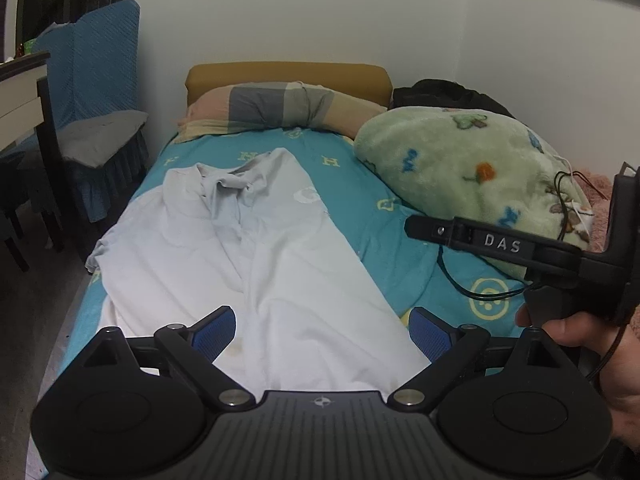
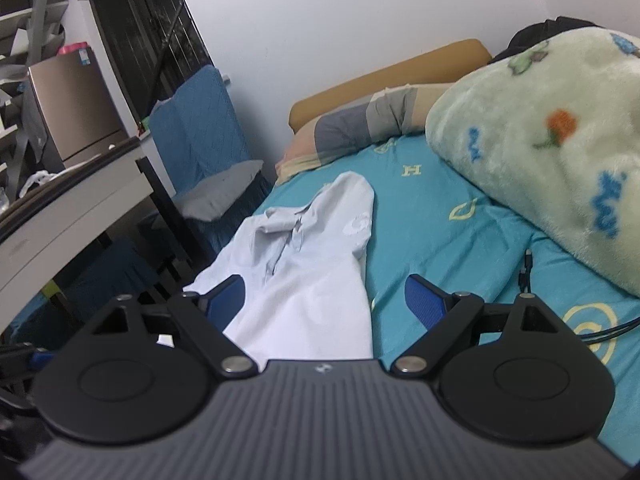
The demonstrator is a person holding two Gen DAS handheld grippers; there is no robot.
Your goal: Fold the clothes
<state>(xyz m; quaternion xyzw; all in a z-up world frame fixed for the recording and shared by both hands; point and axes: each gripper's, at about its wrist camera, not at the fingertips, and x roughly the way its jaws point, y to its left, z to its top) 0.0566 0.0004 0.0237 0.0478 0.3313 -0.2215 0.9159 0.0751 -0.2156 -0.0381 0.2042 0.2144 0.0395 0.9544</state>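
A pale grey polo shirt [image 1: 256, 248] lies spread on the teal bed sheet [image 1: 384, 224], collar toward the pillow, its right side folded inward. It also shows in the right wrist view [image 2: 316, 272]. My left gripper [image 1: 322, 330] is open and empty, above the shirt's lower hem. My right gripper [image 2: 324, 302] is open and empty, above the shirt's lower right part. The right gripper's body [image 1: 520, 248] shows in the left wrist view, held by a hand at the bed's right side.
A green fleece blanket [image 1: 472, 168] is piled on the bed's right. A checked pillow [image 1: 276, 108] lies against the tan headboard [image 1: 288, 74]. A blue-covered chair [image 1: 100, 92] and a desk [image 2: 60, 216] stand left of the bed. Black cables [image 2: 528, 268] lie by the blanket.
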